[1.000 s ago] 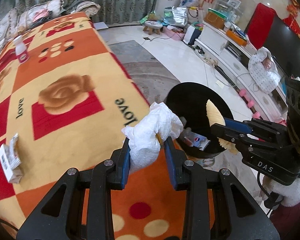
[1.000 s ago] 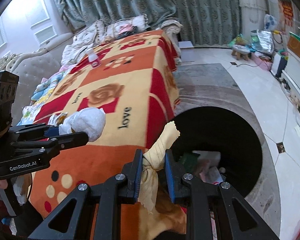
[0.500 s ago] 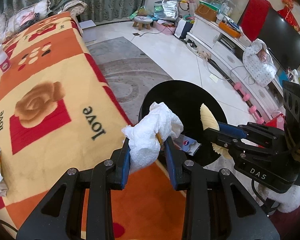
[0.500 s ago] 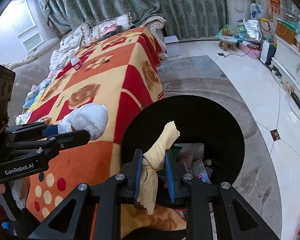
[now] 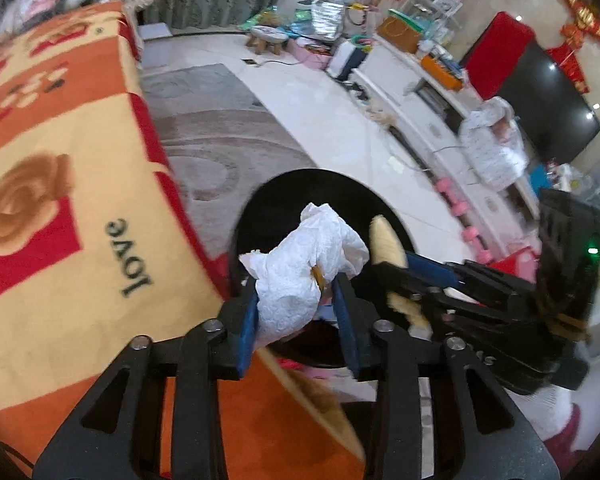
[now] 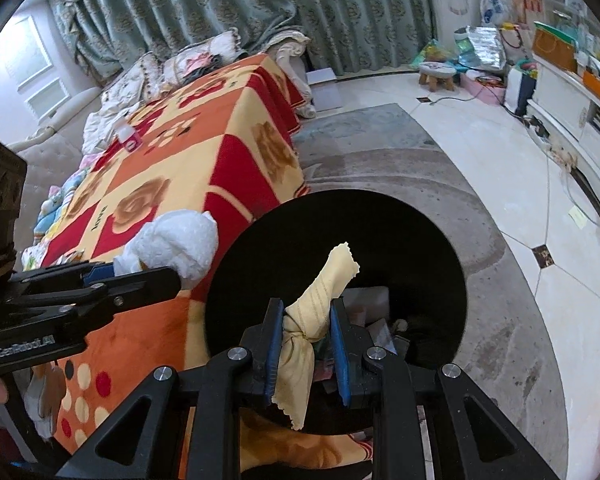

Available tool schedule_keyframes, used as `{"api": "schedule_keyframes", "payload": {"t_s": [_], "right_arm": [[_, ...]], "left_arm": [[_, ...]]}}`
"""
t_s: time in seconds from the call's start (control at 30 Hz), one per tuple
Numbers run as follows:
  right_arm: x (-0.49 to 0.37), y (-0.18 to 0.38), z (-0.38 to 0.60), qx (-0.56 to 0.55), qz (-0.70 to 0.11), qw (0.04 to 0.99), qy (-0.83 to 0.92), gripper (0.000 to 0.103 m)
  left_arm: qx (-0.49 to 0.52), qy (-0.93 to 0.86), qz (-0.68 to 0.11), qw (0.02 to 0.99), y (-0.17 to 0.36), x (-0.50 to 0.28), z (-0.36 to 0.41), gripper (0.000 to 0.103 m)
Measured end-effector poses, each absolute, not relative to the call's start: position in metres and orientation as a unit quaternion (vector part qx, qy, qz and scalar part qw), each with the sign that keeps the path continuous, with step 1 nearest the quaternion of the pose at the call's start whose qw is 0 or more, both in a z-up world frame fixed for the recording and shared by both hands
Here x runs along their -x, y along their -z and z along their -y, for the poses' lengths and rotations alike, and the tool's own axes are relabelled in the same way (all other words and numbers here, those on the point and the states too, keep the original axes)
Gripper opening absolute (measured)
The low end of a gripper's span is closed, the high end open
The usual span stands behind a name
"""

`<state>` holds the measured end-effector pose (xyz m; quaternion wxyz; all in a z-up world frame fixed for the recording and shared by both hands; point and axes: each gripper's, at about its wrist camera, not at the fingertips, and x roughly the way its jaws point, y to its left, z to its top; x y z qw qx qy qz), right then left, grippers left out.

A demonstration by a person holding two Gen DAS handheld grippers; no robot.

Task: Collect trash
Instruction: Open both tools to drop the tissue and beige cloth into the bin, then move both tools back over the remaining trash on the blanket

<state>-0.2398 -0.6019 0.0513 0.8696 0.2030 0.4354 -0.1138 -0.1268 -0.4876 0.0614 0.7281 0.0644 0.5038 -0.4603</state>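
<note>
A crumpled white tissue (image 5: 312, 256) sits between the fingers of my left gripper (image 5: 296, 300). Its jaws are opening: the tissue leans on the left pad and a gap shows at the right pad. It hangs over the near rim of a round black trash bin (image 5: 268, 216) on the floor. My right gripper (image 6: 306, 312) pinches a knotted yellow cloth (image 6: 328, 280) above the bin's mouth (image 6: 420, 248); its jaws are starting to open, and both pads touch the cloth. Paper scraps lie inside the bin. Each gripper shows in the other's view.
An orange, red and yellow blanket (image 5: 60, 240) covers the surface left of the bin, with a small bottle (image 6: 128, 140) far back on it. A grey rug (image 6: 380, 148), a white TV cabinet (image 5: 420, 112), a stool (image 6: 436, 72) and bags stand beyond.
Both grippers have moved off the blanket's edge to over the bin. The left jaws have spread, loosening the tissue. The right jaws have widened slightly around the cloth.
</note>
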Motion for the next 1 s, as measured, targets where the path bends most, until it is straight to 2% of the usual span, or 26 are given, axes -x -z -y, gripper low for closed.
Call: {"api": "schedule_keyframes", "payload": {"t_s": [0.03,0.07,0.1,0.53,1.0], "right_arm": [[0.240,-0.051,0.604,-0.204,-0.436,0.868,0.120,0.035],[0.241,-0.051,0.605,-0.205,-0.437,0.866,0.126,0.041],[0.242,-0.052,0.606,-0.207,-0.437,0.866,0.130,0.044],[0.232,-0.055,0.582,-0.201,-0.446,0.865,0.108,0.044],[0.170,-0.052,0.489,-0.177,-0.464,0.868,0.006,0.049]], "left_arm": [[-0.059,0.462,-0.504,0.727,-0.062,0.126,0.487,0.048],[-0.055,0.464,-0.504,0.727,-0.063,0.126,0.487,0.055],[-0.049,0.466,-0.503,0.726,-0.063,0.126,0.486,0.055],[-0.062,0.408,-0.498,0.763,-0.073,0.116,0.427,0.056],[-0.047,0.247,-0.482,0.839,-0.081,0.069,0.261,0.056]]}}
